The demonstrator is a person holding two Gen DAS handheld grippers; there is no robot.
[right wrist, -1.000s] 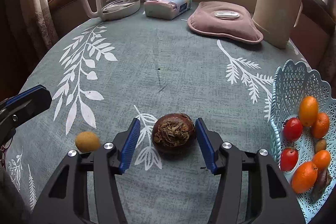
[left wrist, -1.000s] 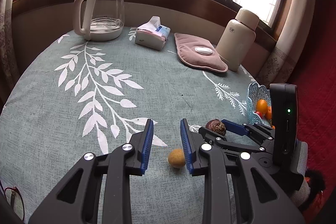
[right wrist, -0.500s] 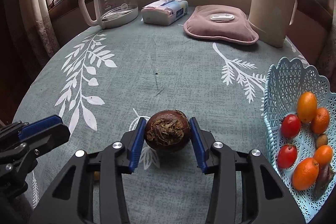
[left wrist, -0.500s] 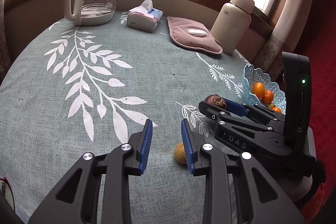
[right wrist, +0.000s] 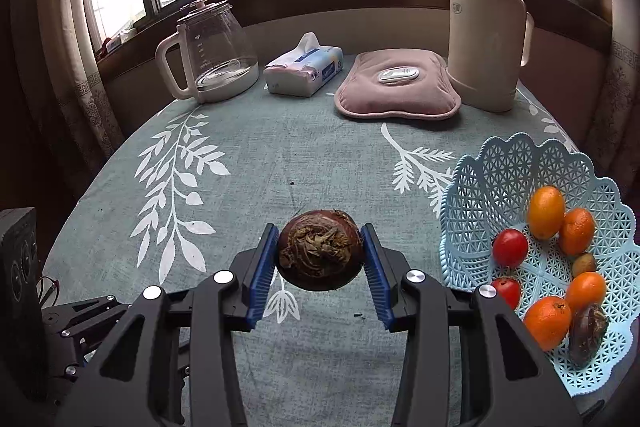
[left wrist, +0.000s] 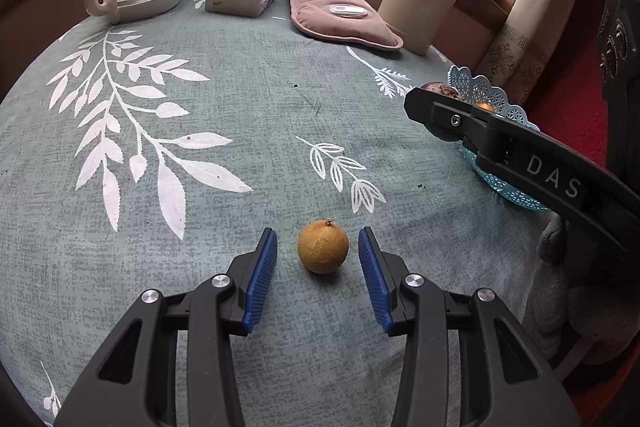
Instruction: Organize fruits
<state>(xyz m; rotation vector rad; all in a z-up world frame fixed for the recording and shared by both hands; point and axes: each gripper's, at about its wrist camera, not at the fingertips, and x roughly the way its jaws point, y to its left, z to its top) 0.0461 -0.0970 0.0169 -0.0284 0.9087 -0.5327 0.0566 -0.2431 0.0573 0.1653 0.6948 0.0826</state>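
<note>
Right gripper [right wrist: 320, 259] clamps brown fruit [right wrist: 320, 255], lifted off bench [right wrist: 280, 155]; carry over blue basket [right wrist: 500, 179] rim at right edge, release low. Left gripper [left wrist: 318, 259] jaws just opening, astride yellow fruit [left wrist: 322, 246], untouched; centre, close gently.

Our left gripper [left wrist: 318, 269] has just opened and now sits around the small yellow fruit [left wrist: 323, 247] without touching it, while our right gripper [right wrist: 320, 259] squeezed the brown fruit [right wrist: 319, 254] and lifted it off the table [right wrist: 280, 155].

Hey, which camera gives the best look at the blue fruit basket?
The right wrist view: the blue basket shows nearly whole, with its fruit inside. In the left wrist view, only its scalloped rim and a lower edge show; the right hand-held gripper crosses it.
</note>
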